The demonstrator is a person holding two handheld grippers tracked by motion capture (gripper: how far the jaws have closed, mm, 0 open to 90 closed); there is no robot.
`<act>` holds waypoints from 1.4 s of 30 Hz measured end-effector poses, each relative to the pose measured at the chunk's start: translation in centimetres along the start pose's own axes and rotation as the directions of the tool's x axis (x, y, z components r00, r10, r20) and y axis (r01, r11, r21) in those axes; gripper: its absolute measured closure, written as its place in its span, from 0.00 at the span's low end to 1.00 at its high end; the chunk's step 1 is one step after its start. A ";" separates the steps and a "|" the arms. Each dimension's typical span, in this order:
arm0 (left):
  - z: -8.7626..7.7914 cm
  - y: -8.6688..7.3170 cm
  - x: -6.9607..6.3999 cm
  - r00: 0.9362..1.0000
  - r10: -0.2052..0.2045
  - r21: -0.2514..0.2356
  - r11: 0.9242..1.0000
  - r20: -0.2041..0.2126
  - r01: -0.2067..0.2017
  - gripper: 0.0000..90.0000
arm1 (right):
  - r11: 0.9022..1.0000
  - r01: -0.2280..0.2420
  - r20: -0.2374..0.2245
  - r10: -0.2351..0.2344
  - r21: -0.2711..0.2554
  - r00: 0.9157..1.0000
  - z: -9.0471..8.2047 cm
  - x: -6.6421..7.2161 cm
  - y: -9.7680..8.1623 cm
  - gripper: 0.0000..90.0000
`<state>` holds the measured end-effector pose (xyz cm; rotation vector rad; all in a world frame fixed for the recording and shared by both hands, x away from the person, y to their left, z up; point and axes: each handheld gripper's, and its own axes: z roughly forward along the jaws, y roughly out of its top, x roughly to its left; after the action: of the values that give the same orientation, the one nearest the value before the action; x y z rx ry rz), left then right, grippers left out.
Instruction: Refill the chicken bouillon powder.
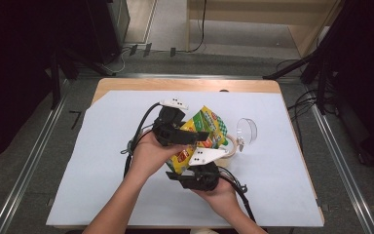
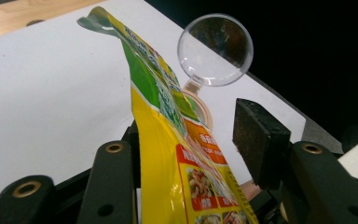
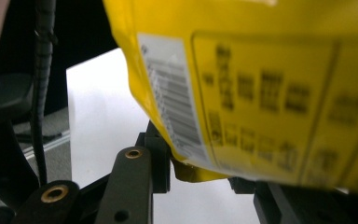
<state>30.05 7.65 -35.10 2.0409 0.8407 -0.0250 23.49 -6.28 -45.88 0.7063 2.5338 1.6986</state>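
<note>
- The left claw (image 1: 187,134) sits left of the snack bag (image 1: 202,136), over the middle of the white surface (image 1: 102,161). In the left gripper view its jaws stand part open: the bag (image 2: 186,158) lies against the left-hand jaw, while the pad (image 2: 256,140) of the other jaw stands clear of the foil. So it is not clamping the bag.
- The snack bag, yellow and green with printed food pictures, is held up off the surface between the two hands. Its long axis runs from the person's near side up and away, with the sealed top edge pointing toward the clear round lid (image 1: 247,131), which lies just right of the bag.
- I judge the bag light, thin and crinkly: soft foil that buckles and slides under smooth pads. The flat sealed edges or a corner look like the firmest places to take hold; the puffed middle would give way and might crush the contents.
- The right claw (image 1: 195,178) is below and to the right of the bag's lower end. In the right gripper view the bag's bottom corner (image 3: 191,170) is tucked at the left-hand jaw, and the printed back blocks the other jaw, so I cannot tell whether this claw is pinching the bag.
</note>
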 end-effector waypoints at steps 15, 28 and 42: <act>0.1 0.2 0.5 0.999 -0.023 0.000 1.000 0.024 0.023 0.57 | 0.998 -0.055 -0.029 0.055 -0.014 0.998 0.5 0.0 0.0 0.75; -0.3 0.2 0.2 1.000 0.023 -0.014 1.000 -0.009 -0.024 0.69 | 0.997 -0.068 -0.003 0.068 -0.030 0.998 -0.1 0.2 0.3 0.75; 0.3 1.0 0.0 0.999 0.008 0.079 0.997 -0.052 -0.004 0.88 | 1.000 0.000 0.021 -0.001 0.004 1.000 0.5 0.6 0.2 0.72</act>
<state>30.71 7.09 -34.53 2.1261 0.8782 -0.0019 23.09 -5.58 -45.77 0.7196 2.5244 1.6774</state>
